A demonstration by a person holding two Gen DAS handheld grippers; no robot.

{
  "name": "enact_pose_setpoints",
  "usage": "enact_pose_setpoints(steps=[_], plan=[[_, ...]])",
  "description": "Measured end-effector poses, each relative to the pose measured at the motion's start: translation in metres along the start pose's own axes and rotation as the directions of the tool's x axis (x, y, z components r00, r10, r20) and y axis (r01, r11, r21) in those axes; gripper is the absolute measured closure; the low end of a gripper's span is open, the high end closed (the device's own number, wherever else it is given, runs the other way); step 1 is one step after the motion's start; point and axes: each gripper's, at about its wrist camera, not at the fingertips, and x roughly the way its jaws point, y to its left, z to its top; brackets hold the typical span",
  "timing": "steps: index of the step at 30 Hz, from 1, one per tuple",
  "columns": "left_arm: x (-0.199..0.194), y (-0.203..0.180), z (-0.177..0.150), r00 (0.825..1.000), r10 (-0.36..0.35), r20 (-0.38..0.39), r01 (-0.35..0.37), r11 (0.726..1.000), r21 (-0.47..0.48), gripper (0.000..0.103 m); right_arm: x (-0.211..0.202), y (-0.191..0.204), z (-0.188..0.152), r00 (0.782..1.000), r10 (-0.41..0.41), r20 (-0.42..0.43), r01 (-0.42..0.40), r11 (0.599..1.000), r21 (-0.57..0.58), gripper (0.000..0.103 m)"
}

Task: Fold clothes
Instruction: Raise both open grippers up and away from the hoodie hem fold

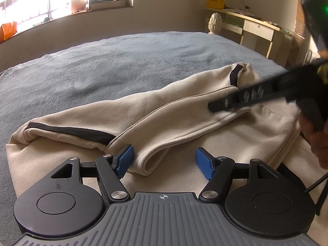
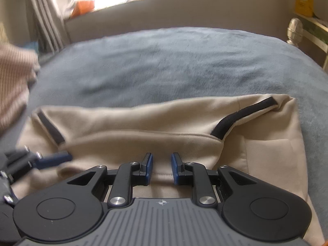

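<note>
Just ahead of both cameras, a beige garment (image 1: 184, 110) with black trim lies partly folded on a blue-grey blanket (image 1: 102, 65) covering the bed. The left gripper (image 1: 164, 162) hovers with its blue fingers (image 1: 124, 160) released, spread on either side of a folded hem without pressing it, while the right gripper (image 2: 162, 169) has its fingers narrowly parted over the cloth's near edge, gripping nothing. Farther back stand a pale desk (image 1: 256, 28) and a bright windowsill (image 1: 82, 10).

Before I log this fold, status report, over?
Left claw open, hem loop between pads, no grip. Right claw open, narrow gap, over beige garment. Garment part-folded on blue bedspread. Nothing in the way.
</note>
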Motion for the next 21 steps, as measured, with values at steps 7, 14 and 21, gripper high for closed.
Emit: enact_pose_setpoints(steps=[7,14,21], plan=[[0.001,-0.001,0.0,1.0,0.006,-0.004,-0.006,1.0,0.005,0.035,0.01,-0.012,-0.007,0.998,-0.056,-0.028,0.056,0.998,-0.018,0.083],[0.0,-0.002,0.001,1.0,0.009,-0.007,-0.009,1.0,0.02,0.034,0.005,-0.016,0.0,0.998,-0.052,-0.047,0.054,0.998,0.031,0.082],[-0.009,0.004,0.002,1.0,0.011,-0.01,-0.011,1.0,-0.007,0.026,-0.017,-0.025,0.0,0.999,-0.019,-0.034,0.023,0.991,0.135,0.081]])
